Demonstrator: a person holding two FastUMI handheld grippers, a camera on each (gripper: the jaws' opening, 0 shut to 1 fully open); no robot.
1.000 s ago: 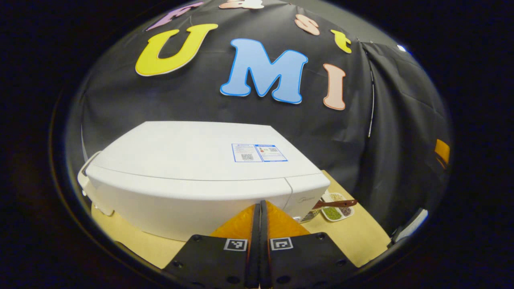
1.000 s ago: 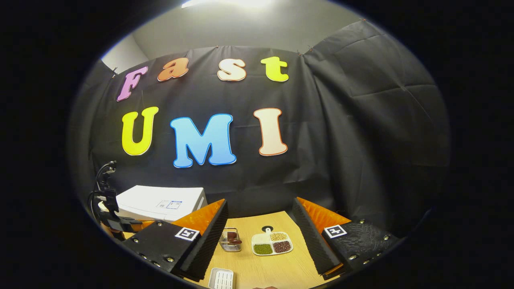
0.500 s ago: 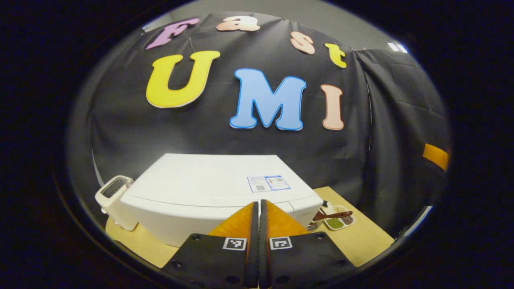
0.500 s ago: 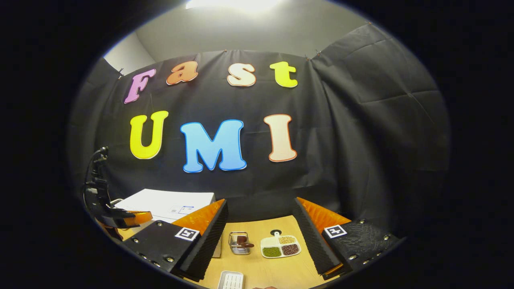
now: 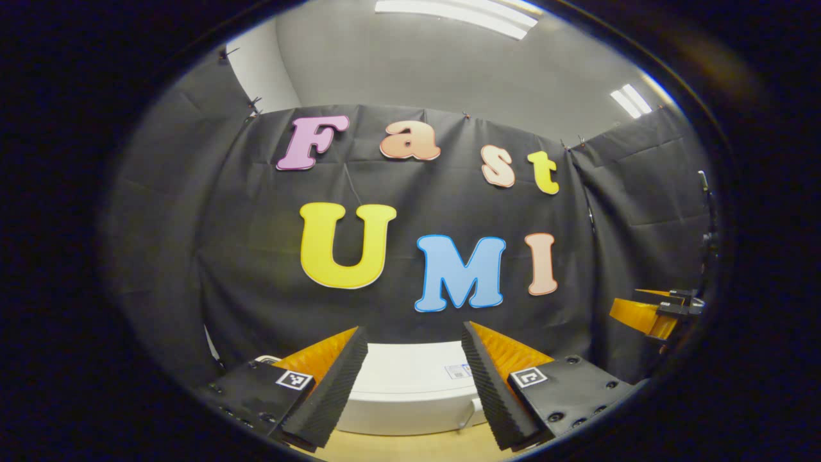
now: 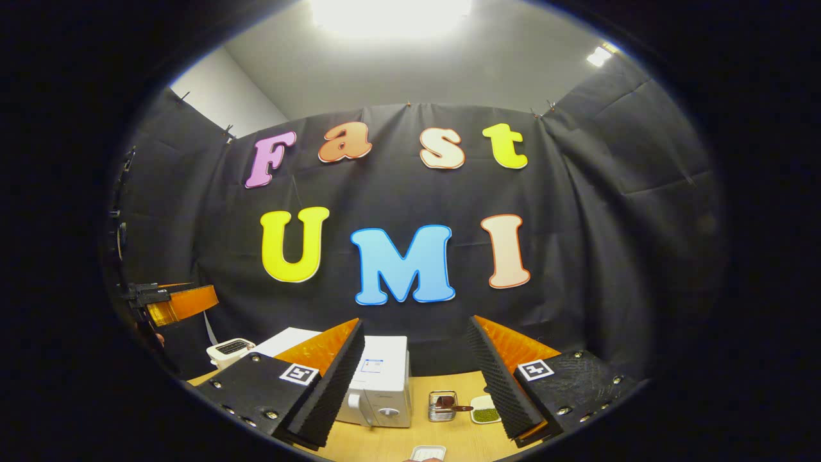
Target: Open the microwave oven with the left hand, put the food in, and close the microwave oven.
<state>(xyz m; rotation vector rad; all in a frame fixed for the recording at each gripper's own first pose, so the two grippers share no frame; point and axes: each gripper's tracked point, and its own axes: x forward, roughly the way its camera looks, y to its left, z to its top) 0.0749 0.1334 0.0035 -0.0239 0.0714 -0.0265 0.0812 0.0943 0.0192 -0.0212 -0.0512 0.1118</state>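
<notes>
Microwave oven is seen low between and beyond the left gripper, whose fingers are spread wide with nothing held between them; in the right gripper view the oven is found just ahead of the right gripper and toward its left finger, on the wooden table; the right gripper is likewise spread wide and nothing is held in it; the oven's door is judged to be shut, though its front is seen only at a slant, so the state of the task cannot be settled from this alone; either nothing is begun or all is done; a divided dish of food and a small wire basket are seen on the table ahead of the right gripper, between its fingers, apart from the oven; a white toaster is seen beyond the left finger; a small sticker is carried on the oven's top, too small to be read; square coded markers are borne on the fingers; no brand can be made out.
</notes>
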